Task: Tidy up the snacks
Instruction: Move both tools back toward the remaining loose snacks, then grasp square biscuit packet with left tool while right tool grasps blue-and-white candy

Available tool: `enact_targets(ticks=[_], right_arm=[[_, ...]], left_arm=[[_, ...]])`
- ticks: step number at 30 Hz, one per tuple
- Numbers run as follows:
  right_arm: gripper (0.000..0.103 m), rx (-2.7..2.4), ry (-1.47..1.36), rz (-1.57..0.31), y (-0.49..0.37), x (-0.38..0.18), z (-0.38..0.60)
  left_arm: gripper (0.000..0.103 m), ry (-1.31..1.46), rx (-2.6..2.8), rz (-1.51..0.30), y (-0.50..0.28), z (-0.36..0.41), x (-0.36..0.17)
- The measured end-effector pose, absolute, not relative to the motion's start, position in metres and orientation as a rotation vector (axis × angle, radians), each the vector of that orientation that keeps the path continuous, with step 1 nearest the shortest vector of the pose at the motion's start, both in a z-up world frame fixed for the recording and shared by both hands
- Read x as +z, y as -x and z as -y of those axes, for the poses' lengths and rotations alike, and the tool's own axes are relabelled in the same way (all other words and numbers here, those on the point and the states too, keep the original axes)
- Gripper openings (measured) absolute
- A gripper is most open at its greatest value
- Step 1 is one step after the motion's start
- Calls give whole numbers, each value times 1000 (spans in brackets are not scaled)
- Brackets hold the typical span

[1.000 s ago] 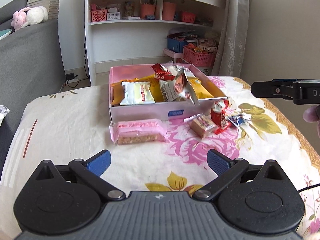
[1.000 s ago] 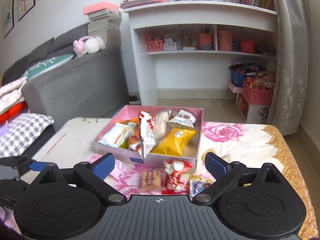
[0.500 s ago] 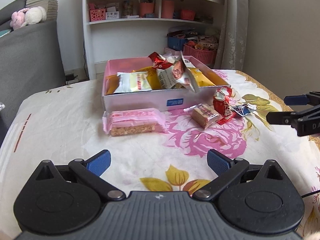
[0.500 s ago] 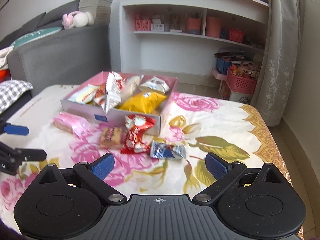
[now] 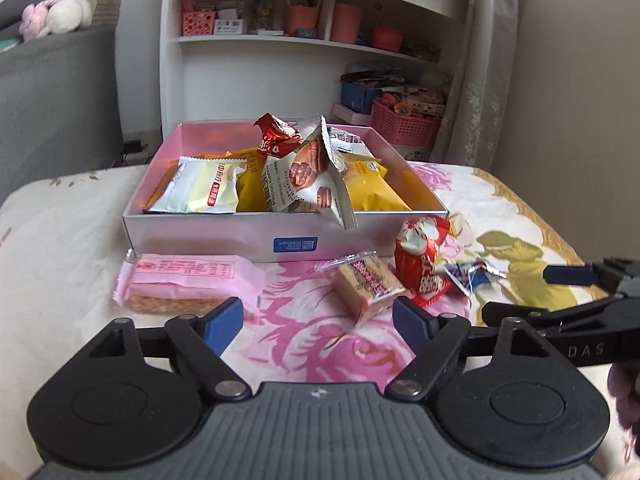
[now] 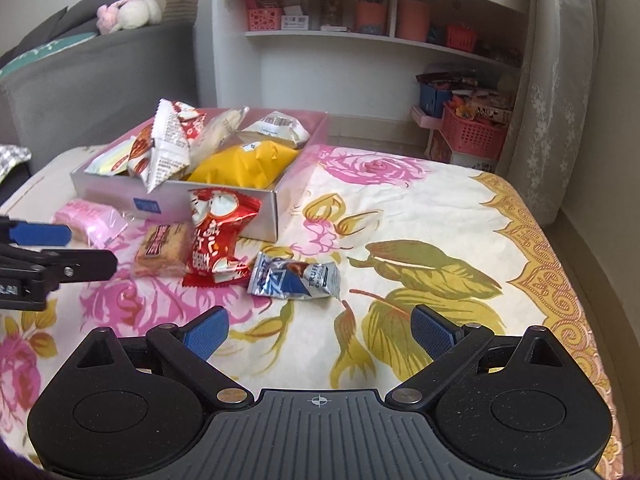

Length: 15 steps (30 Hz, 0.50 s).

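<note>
A pink box (image 5: 200, 236) full of snack packets stands on the flowered tablecloth. In front of it lie a pink bar (image 5: 188, 280), a small biscuit packet (image 5: 366, 284), a red packet (image 5: 420, 264) and a blue-silver truffle packet (image 5: 472, 276). My left gripper (image 5: 318, 320) is low over the cloth with its jaws closing. The biscuit packet lies just past its right finger and no pad touches it. My right gripper (image 6: 320, 330) is open and empty, with the truffle packet (image 6: 294, 278) just ahead of it. Each gripper shows side-on in the other's view.
A white shelf unit (image 6: 360, 52) and a grey sofa (image 6: 100, 76) stand behind the table. A curtain (image 6: 560, 80) and a pink basket (image 6: 472, 132) are at the right. The cloth's gold-bordered edge (image 6: 552, 264) runs along the right.
Both grippers have sunk toward the cloth and closed in on the loose packets. The left jaws have narrowed. The right gripper has come lower, now level with the left.
</note>
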State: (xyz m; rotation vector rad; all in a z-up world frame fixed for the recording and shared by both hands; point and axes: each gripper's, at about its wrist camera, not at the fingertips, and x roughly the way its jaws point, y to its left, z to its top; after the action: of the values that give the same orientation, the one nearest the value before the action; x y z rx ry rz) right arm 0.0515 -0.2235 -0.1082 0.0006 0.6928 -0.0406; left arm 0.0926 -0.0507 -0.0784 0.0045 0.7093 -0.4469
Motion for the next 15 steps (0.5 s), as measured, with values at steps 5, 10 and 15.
enact_targets(ticks=[5,10,15], right_arm=[[99,-54,-69,-691,-63,-108,226],[97,-73,-92,-690,-69,-110,226],[95,-81,-100,-709,-75,-114,228]], left_arm=[[63,78,-446,-743,-101,56,-81],[58,93,-465,-732,-104,69,-79],[47,88,-448,-751,-110,75,-84]])
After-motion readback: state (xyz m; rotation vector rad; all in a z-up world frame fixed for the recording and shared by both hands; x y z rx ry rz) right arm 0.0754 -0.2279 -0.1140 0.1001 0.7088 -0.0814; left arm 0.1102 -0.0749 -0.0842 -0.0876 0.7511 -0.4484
